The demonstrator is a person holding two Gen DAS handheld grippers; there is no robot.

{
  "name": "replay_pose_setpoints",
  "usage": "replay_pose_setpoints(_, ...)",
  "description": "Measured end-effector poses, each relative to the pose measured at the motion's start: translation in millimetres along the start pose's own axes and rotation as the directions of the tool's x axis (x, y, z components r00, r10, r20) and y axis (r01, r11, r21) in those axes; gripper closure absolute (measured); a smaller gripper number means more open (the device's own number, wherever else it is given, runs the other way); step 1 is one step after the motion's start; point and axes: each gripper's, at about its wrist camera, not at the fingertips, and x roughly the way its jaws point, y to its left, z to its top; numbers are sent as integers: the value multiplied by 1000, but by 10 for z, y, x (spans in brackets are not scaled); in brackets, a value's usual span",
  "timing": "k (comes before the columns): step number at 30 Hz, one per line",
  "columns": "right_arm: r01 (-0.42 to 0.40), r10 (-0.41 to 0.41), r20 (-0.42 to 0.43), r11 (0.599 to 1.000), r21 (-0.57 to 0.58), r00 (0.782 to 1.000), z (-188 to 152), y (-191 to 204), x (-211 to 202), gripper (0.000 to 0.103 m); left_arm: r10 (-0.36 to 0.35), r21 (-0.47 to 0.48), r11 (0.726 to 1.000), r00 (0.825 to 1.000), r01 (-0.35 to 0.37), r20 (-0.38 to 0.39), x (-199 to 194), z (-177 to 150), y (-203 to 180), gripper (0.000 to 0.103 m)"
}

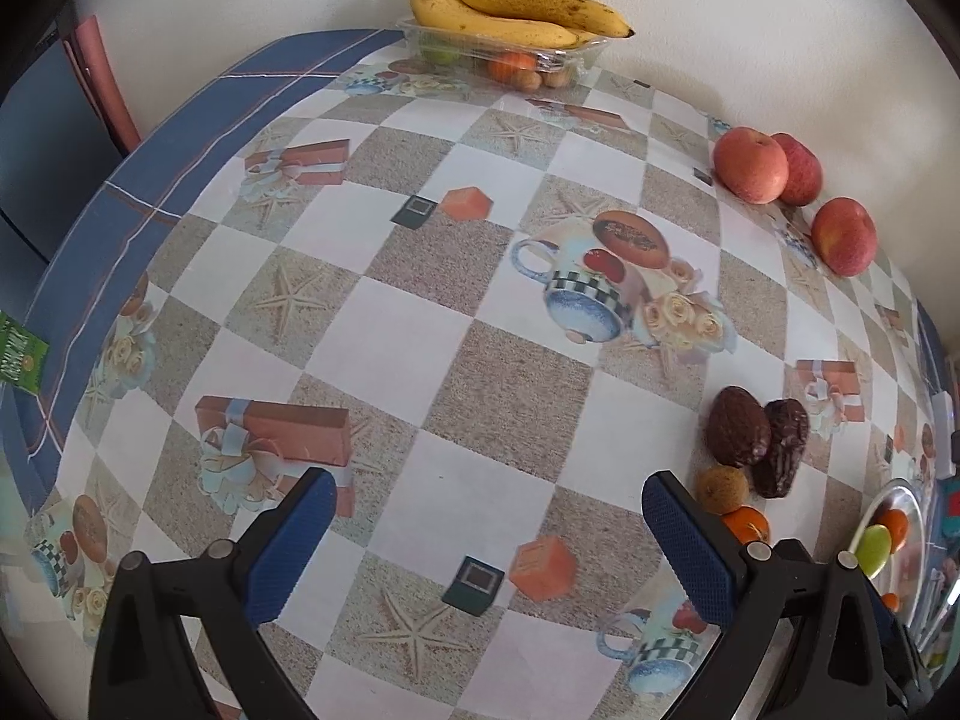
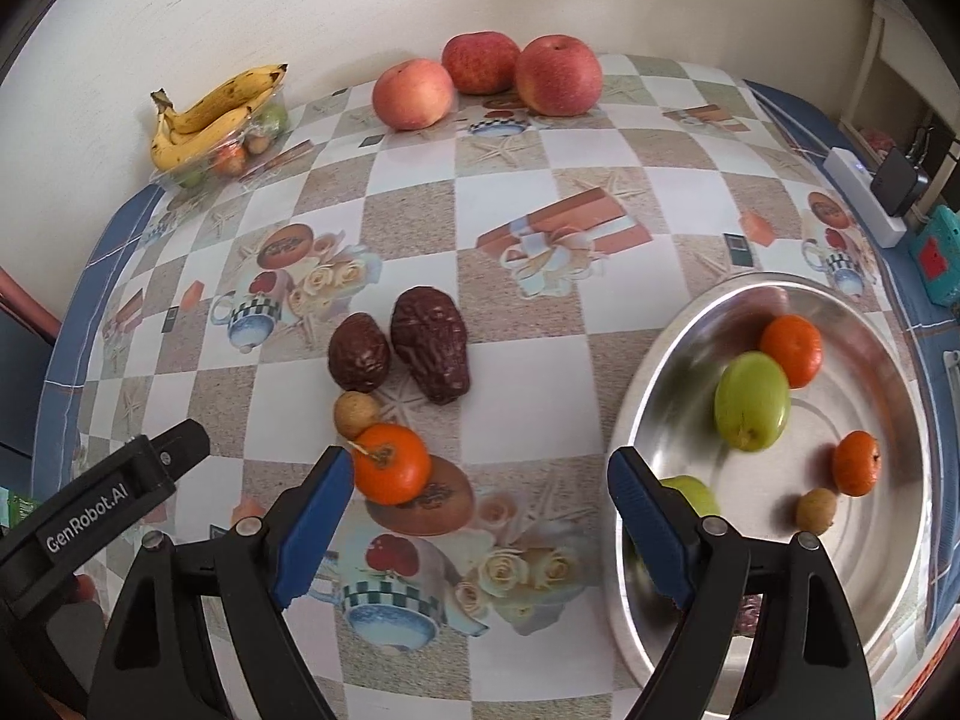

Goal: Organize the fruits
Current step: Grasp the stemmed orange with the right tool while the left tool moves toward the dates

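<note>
tangerine (image 2: 391, 464) just beside right gripper (image 2: 480, 525) fingers, spread wide, empty.

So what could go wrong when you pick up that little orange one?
The orange tangerine is round and sits right beside the small brown fruit, so the open right gripper might nudge either and send it rolling. The two dark wrinkly fruits lie close behind and could get bumped. Fruit dropped into the metal bowl may knock those already inside.
</note>
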Motion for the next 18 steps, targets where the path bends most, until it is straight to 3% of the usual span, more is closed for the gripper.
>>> replay_pose_setpoints(18, -24, 23, -25, 999, -27, 999, 2, 117, 272, 16, 21, -48, 999, 995, -25, -95, 324, 21, 104, 0)
